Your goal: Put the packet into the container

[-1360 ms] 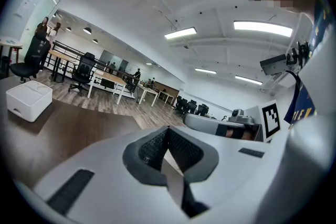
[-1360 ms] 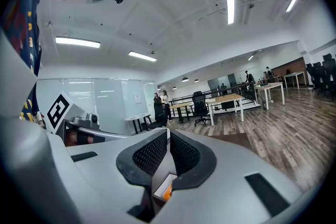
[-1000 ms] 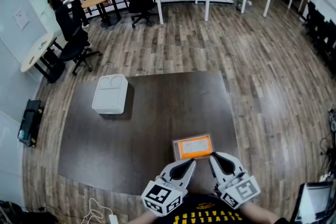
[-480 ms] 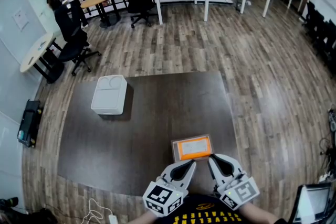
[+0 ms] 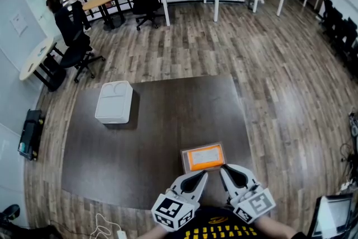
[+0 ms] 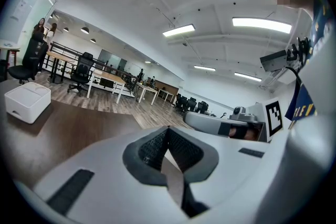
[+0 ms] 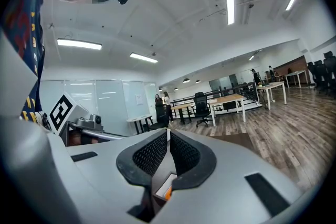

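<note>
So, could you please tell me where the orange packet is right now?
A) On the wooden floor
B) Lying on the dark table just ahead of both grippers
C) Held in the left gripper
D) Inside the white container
B: the head view shows the orange packet flat on the dark table, just ahead of the shut, empty left gripper and right gripper, well apart from the white container.
</note>
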